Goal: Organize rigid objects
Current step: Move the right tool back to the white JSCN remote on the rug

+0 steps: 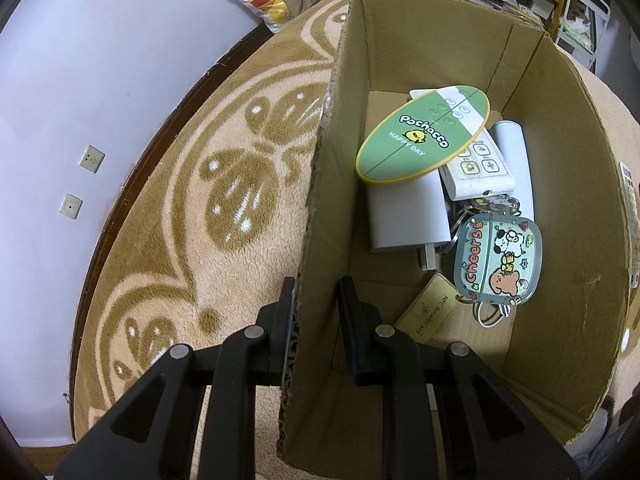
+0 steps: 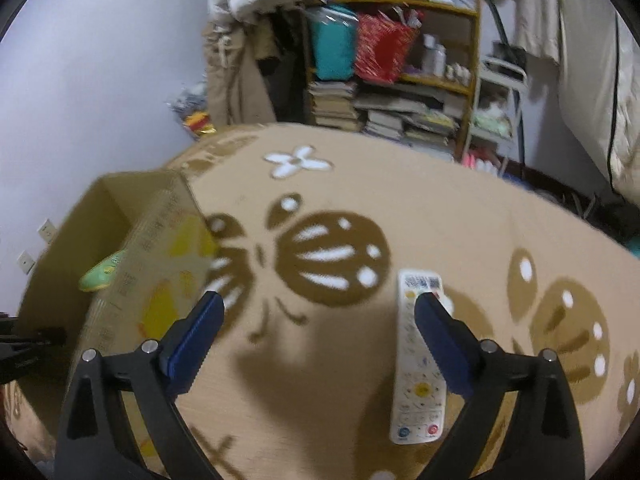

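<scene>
Your left gripper (image 1: 316,312) points forward and down along the near left wall of the cardboard box (image 1: 560,168), one finger outside over the blanket (image 1: 192,240) and the other inside, so the jaws straddle that wall; the wall lies against the outer finger, with a gap left to the inner one, so you cannot tell whether it is truly clamped. Inside the box lie a green oval Pochacco board (image 1: 420,136) resting tilted on a grey block (image 1: 408,212) and a small white remote (image 1: 480,168), with a "Cheers" keychain charm (image 1: 498,260) and a gold NFC card (image 1: 430,310) nearer to you.

Your right gripper (image 2: 320,308) hovers over the patterned blanket (image 2: 440,216), angled forward and down, its jaws spread wide and holding nothing. A long white remote control (image 2: 418,392) lies flat on the blanket just inside the right finger (image 2: 444,344), which overlaps its edge. The box (image 2: 160,248) sits to the left of that gripper.
</scene>
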`<state>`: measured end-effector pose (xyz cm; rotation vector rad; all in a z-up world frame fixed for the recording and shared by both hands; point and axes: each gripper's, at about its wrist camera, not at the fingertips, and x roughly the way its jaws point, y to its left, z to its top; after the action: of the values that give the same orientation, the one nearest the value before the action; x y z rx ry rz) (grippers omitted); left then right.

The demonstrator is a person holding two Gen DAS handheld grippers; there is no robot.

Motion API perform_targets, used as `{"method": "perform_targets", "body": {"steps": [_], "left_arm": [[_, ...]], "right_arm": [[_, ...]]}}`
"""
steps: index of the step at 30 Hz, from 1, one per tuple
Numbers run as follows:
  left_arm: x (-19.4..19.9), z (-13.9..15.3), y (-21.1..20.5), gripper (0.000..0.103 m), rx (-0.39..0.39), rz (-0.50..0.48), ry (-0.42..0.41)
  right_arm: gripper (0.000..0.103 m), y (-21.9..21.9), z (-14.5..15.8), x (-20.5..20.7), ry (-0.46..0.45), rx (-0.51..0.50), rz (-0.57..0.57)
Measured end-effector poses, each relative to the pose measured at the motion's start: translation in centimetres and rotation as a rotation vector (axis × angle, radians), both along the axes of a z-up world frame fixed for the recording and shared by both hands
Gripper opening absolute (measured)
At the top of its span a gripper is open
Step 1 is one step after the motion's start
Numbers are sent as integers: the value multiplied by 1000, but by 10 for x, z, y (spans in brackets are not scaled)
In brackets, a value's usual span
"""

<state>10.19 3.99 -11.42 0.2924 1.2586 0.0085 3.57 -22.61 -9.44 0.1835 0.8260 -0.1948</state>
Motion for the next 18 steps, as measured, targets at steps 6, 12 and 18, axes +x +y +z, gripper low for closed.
{"method": "perform_targets", "body": {"steps": [6, 12, 18], "left_arm": [[0, 0, 0, 20, 3, -2, 0], [0, 0, 0, 20, 4, -3, -1], [0, 0, 0, 20, 5, -3, -1]], "right_arm": [[101, -21, -22, -2, 40, 23, -55], [101, -37, -38, -3, 73, 34, -100], [101, -48, -60, -4, 133, 44, -130]]}}
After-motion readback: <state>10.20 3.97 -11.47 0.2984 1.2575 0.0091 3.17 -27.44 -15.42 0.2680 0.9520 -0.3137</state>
